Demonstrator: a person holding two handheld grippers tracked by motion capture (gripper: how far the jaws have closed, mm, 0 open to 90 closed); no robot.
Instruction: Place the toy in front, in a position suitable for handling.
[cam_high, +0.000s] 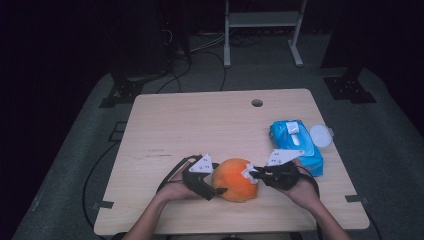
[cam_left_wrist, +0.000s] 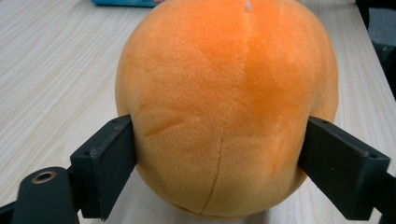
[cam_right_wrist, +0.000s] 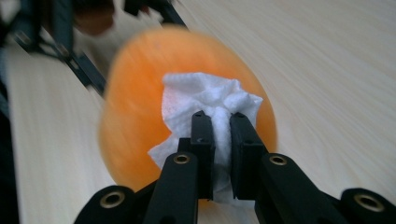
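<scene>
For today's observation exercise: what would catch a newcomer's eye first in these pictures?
The orange plush ball near the table's front edge stands out, clamped on both sides by the left gripper. The right gripper presses a crumpled white wipe against it. Behind, to the right, lies a blue wipe pack.

High view overhead, facing forward-down; tool views close, opposed, sharing plush orange.

Fuzzy orange plush ball, crumpled white paper wipe, matt light-wood table
</scene>
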